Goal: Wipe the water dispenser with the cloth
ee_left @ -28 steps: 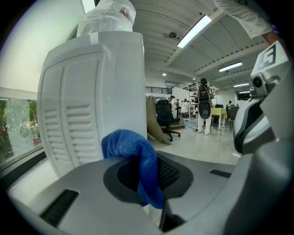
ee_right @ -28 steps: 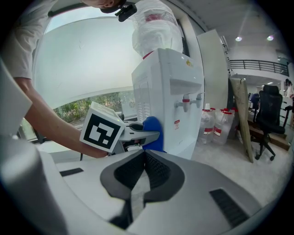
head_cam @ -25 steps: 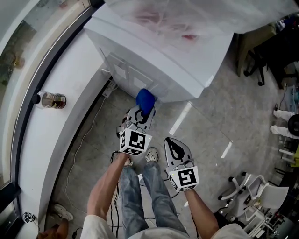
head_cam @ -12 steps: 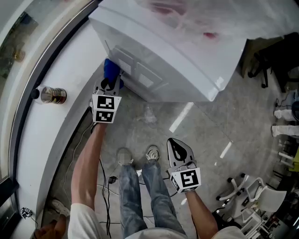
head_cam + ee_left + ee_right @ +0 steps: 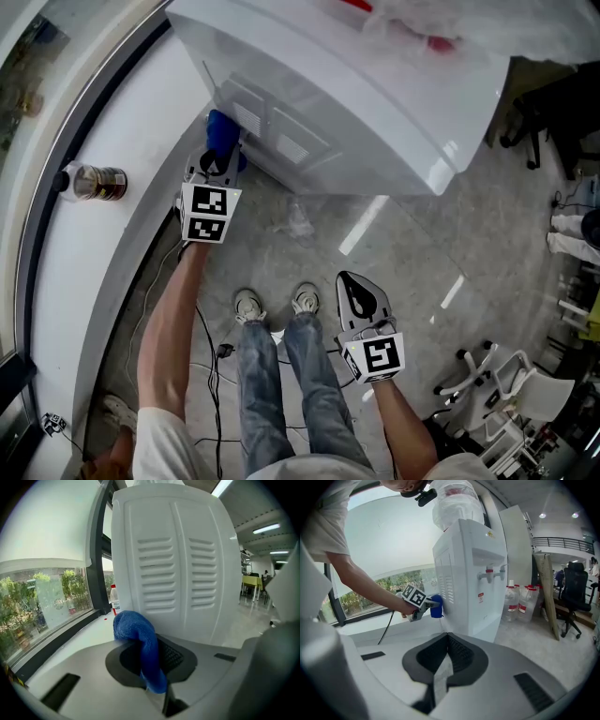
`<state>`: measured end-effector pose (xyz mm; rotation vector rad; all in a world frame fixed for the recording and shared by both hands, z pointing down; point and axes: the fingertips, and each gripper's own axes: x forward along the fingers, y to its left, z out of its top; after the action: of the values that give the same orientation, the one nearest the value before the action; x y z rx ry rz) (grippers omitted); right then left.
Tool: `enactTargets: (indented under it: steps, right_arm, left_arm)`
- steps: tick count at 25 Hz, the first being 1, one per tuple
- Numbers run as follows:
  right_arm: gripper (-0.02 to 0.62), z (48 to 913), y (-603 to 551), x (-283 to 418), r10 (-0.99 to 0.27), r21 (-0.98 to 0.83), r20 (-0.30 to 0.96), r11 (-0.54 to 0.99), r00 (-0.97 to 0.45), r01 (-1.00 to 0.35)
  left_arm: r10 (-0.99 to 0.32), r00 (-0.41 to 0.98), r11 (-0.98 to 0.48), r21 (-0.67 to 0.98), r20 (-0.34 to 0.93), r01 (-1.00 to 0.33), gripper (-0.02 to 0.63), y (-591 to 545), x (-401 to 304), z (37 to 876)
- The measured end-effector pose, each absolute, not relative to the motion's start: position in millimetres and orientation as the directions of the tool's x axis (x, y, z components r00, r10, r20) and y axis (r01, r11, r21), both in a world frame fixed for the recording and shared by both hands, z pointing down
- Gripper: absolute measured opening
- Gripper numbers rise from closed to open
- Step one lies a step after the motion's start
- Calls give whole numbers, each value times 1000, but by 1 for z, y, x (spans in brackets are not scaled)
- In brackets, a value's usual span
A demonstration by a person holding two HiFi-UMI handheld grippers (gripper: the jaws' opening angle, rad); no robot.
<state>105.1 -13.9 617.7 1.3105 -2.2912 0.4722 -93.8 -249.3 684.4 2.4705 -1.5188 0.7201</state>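
Holding a blue cloth (image 5: 140, 637) tight in the left claw (image 5: 157, 693), with the jaws pinched shut on it and a soft lump of cloth sticking out past the tips. Reaching out with that arm, far from the body. Cloth (image 5: 221, 131) up against the side of the white water dispenser (image 5: 375, 103), low down, right by the slots in its panel. Same thing from the right gripper view: blue cloth (image 5: 436, 605) at the edge of the dispenser (image 5: 471, 573), on the slotted side, away from the taps.

Right claw (image 5: 354, 286) down low near the knees, well apart from the dispenser. Jaws together, with nothing between them (image 5: 443, 667).

Behind the dispenser (image 5: 173, 564), a long white surface (image 5: 112, 122) by the window. On it, a small bottle (image 5: 94, 181) lying well apart from the cloth. Below, a grey floor (image 5: 281, 244) with a black cable on it, and two shoes (image 5: 248, 305) side by side. Off past the dispenser, some big water bottles (image 5: 520, 602) on the floor and a black chair (image 5: 574, 595).
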Motion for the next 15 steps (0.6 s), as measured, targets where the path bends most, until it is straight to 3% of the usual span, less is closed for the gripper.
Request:
enactTargets:
  steps: [15]
  right_arm:
    - [15,621,-4,103,-706,-85,544,491,-454,-867]
  left_arm:
    - [-697,586,-679,-117,414,-724,52,-174,31,671]
